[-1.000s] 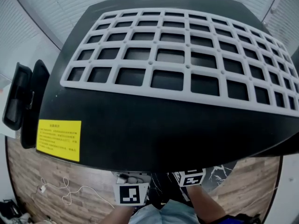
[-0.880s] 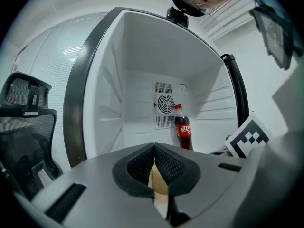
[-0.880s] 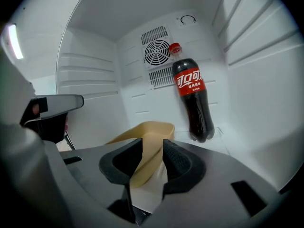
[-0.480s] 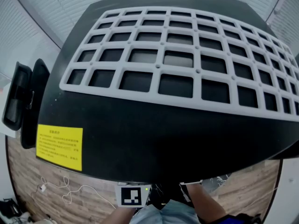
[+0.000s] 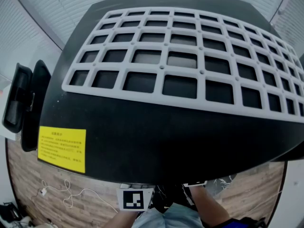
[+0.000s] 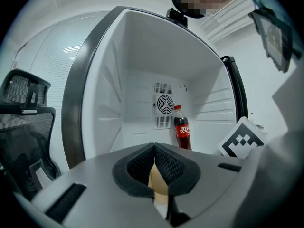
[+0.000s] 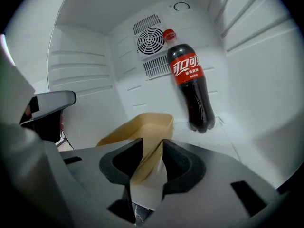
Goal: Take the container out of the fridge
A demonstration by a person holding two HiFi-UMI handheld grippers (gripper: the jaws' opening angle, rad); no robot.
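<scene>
An office-like room — mesh desk chair point(image 6: 19, 127), slatted window blinds point(image 5: 47, 4), wood-look plank floor point(image 5: 28, 175)

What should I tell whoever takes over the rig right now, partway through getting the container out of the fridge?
Left tool: shut on the tan container.
Right tool: shut on the tan container's near wall.
The tan container looks empty and sits low at the front of the open fridge. Whether it has cleared the fridge floor can't be told.
The cola bottle stands at the back by the fan vent, apart from the tan container.
Done: fridge open, tan container gripped by both tools.
Left: draw it fully out, probably keeping it level.
</scene>
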